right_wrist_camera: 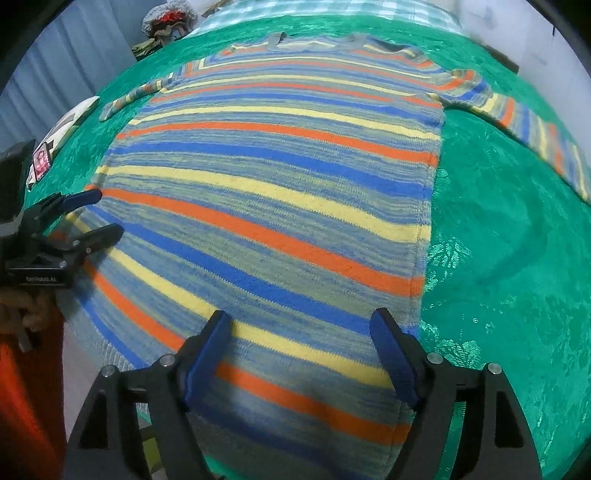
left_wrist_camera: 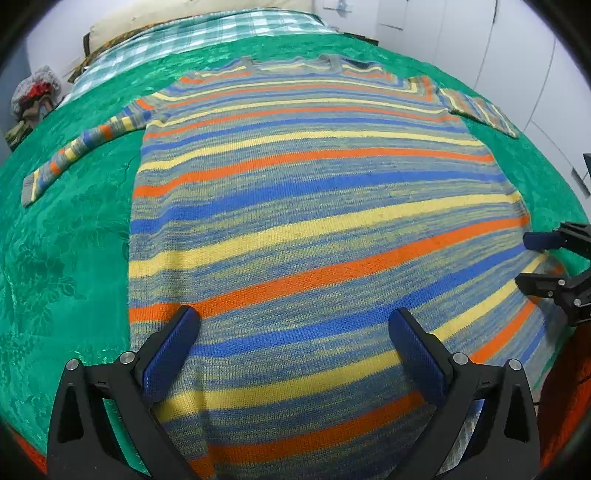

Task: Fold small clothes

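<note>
A: The left gripper [left_wrist_camera: 293, 319] stands with its blue-padded jaws spread wide over the hem end of the striped knitted sweater [left_wrist_camera: 314, 206], nothing pinched between the pads. The right gripper [right_wrist_camera: 297, 323] is parted too, a little narrower, over the hem corner on its own side, and not gripping the knit either

B: And the sweater itself?

A: It lies flat and spread out on a green patterned bedspread [left_wrist_camera: 66, 258], neckline at the far end, both sleeves stretched outward, hem nearest the grippers

B: What does each camera add?

A: The left wrist view catches the right gripper [left_wrist_camera: 537, 264] at its right edge, jaws apart at the sweater's side edge, plus a checked green-and-white blanket [left_wrist_camera: 207, 33] and a cream pillow [left_wrist_camera: 177, 14] beyond the neckline, and white cupboard doors [left_wrist_camera: 480, 48]. The right wrist view shows the left gripper [right_wrist_camera: 105, 212] side-on with part of the person's hand [right_wrist_camera: 26, 314] under it, and a printed card or booklet [right_wrist_camera: 70, 122] lying on the bedspread near the left sleeve

B: Any writing?

A: White lettering on the left gripper's body in the right wrist view; it looks like "GenRobot.AI", though it's small. The card's print is too blurred to read
</note>
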`<state>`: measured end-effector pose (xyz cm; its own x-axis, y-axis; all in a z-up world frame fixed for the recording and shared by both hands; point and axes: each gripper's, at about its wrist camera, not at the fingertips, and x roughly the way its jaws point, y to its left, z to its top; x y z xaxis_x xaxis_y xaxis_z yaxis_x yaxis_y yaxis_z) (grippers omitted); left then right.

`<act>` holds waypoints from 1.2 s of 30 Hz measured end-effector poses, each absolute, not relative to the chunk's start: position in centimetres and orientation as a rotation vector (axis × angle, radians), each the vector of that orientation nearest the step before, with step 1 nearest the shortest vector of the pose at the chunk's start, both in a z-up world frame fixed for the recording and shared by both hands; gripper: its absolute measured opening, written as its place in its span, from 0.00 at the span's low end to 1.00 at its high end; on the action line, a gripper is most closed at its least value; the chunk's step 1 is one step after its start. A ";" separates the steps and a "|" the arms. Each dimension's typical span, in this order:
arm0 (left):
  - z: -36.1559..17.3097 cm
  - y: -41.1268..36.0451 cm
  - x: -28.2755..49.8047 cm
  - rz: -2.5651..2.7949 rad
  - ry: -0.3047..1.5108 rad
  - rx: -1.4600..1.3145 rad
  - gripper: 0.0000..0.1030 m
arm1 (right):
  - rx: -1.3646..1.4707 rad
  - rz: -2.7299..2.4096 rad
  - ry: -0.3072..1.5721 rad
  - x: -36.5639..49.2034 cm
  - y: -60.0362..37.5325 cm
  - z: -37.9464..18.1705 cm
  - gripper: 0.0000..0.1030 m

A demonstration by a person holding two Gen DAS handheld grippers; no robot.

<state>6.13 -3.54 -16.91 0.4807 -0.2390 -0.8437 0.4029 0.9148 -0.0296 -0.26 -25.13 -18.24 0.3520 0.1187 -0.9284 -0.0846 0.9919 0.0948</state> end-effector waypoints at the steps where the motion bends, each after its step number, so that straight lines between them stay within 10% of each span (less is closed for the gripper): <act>1: -16.9 -3.6 6.1 -0.393 0.996 0.184 0.99 | 0.037 0.132 1.201 -0.3 -25.2 -18.2 0.76; 36: -17.1 -3.8 6.2 -0.395 1.022 0.206 0.99 | 0.026 0.132 1.196 -0.5 -24.9 -18.3 0.83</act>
